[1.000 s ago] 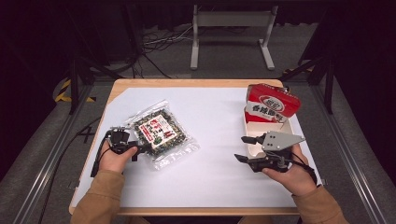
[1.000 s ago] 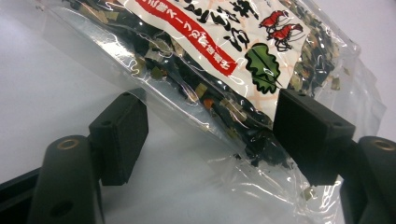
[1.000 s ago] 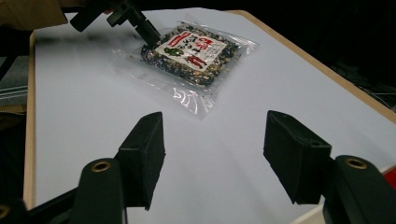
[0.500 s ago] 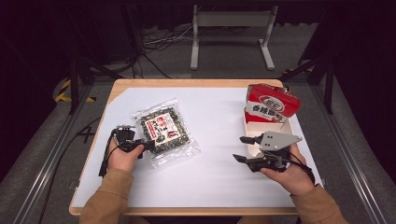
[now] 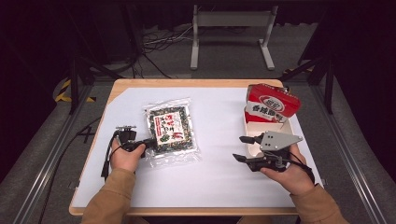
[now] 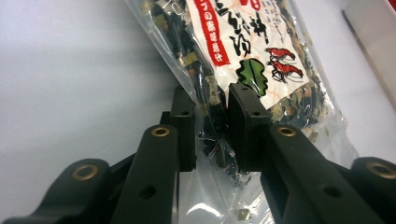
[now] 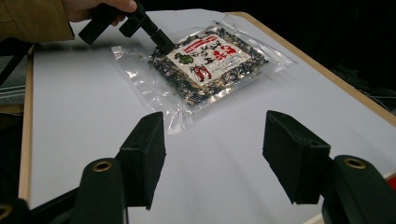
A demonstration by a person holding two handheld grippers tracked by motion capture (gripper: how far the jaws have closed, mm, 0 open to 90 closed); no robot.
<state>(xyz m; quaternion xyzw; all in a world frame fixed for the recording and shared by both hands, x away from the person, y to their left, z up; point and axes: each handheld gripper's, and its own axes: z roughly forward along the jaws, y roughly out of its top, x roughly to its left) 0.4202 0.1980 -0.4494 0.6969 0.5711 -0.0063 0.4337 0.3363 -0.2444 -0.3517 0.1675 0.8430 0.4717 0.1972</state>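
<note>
Nearest, the right gripper (image 5: 246,148) hovers low over the white sheet (image 5: 219,182), its 2 jaws spread wide with nothing between them; it looks parked, ready to help once the other hand has the bag. Beside it stands a white tray (image 5: 254,147) with a red packet (image 5: 272,103) propped at its far end, likely where snacks go. Across the sheet, the left gripper (image 6: 211,109) has just been closing its jaws on the near edge of the clear bag (image 5: 171,129), and the pads now pinch the plastic at the corner, probably to lift it. This bag lies flat, left of centre. Beyond the wooden table (image 5: 187,83) lie grey floor, cables and a metal stand (image 5: 231,28) in a dark room.
</note>
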